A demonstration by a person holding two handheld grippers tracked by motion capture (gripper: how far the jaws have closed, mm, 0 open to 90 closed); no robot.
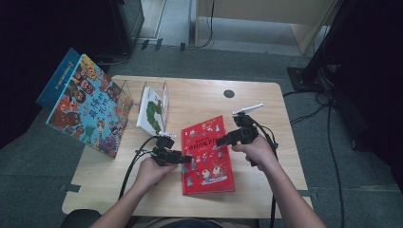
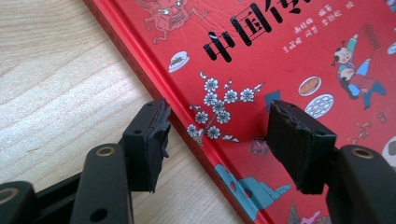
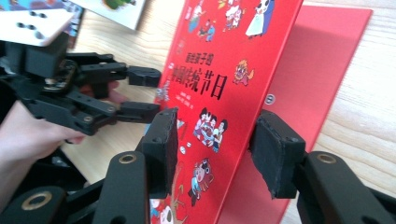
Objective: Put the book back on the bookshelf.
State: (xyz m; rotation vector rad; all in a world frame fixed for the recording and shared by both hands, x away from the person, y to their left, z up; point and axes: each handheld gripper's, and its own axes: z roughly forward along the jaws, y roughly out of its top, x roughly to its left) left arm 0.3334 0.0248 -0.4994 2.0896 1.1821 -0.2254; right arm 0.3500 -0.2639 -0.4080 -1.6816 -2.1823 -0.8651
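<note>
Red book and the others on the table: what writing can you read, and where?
"中国传统节日": large black title on the red book cover.
Small lines above and beside that title: too small to read.
Title on the colourful book: too blurred to read.
White book: nothing legible.

My wooden table (image 1: pixel 266 102): red picture book (image 1: pixel 207 156) near the front edge, middle; clear book stand (image 1: pixel 142 95) toward the back-left corner; large monster-cover book (image 1: pixel 88 105) overhanging the left edge.
</note>
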